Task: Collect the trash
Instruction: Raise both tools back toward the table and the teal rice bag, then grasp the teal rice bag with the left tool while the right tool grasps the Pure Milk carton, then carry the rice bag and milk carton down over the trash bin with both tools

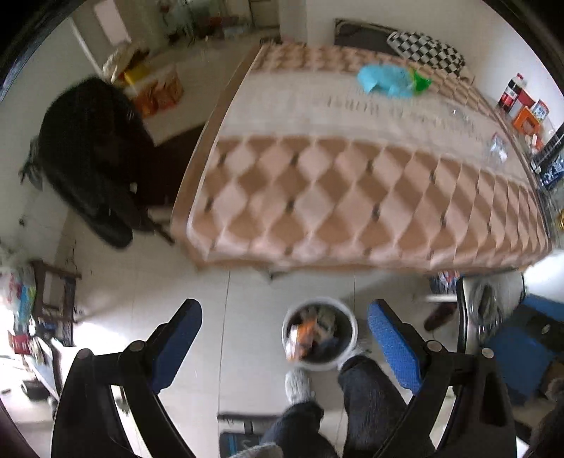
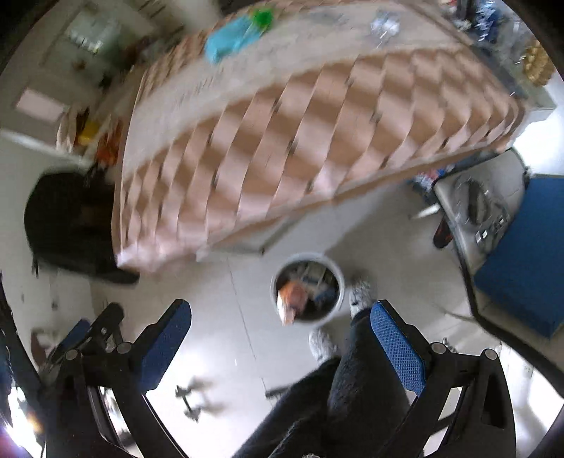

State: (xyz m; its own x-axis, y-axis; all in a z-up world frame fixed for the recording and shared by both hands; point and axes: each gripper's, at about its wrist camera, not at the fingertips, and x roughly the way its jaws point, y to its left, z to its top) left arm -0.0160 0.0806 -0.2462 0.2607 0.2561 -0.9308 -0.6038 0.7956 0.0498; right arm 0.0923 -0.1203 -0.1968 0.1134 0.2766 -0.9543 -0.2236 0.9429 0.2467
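A white round bin [image 1: 320, 333] stands on the floor at the foot of the bed, holding an orange wrapper [image 1: 302, 340] and other rubbish; it also shows in the right wrist view [image 2: 307, 289]. On the bed lie a crumpled blue bag [image 1: 386, 80] with a green piece [image 1: 421, 81], and clear plastic wrappers [image 1: 497, 146]; the blue bag [image 2: 229, 38] and clear plastic [image 2: 384, 23] show blurred in the right view. My left gripper [image 1: 283, 322] is open and empty, high above the floor. My right gripper [image 2: 280, 320] is open and empty too.
The bed [image 1: 352, 190] with a brown diamond blanket fills the middle. A black chair [image 1: 91, 162] stands at its left. The person's legs and grey slippers [image 1: 299, 385] are beside the bin. A blue mat [image 2: 525, 253] and a grey appliance [image 2: 472, 211] sit at right.
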